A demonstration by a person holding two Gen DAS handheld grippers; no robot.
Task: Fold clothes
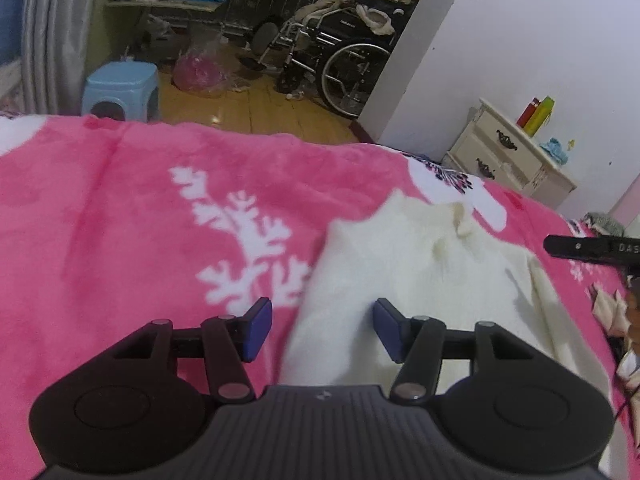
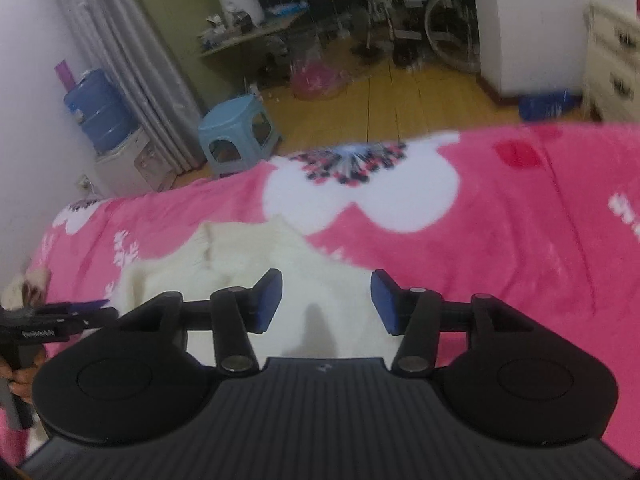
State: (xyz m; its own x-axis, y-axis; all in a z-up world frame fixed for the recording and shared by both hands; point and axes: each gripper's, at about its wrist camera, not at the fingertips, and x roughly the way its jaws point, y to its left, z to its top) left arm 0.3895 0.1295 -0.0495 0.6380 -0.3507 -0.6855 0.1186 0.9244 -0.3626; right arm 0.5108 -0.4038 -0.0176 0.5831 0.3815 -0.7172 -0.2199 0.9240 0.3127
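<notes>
Both grippers are held with jaws apart and nothing between them: the left gripper (image 1: pixel 323 330) is poised over the left edge of the cream sweater (image 1: pixel 420 276), the right gripper (image 2: pixel 326 302) over its body. The sweater is spread on the pink blanket (image 1: pixel 120 220) (soft, light, easily bunched, by its look); a hem corner or sleeve end is best pinched

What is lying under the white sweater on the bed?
The white sweater lies directly on the pink blanket with white flower prints, which shows all around it. The blanket part beneath the sweater is covered, so anything hidden there cannot be seen.
</notes>
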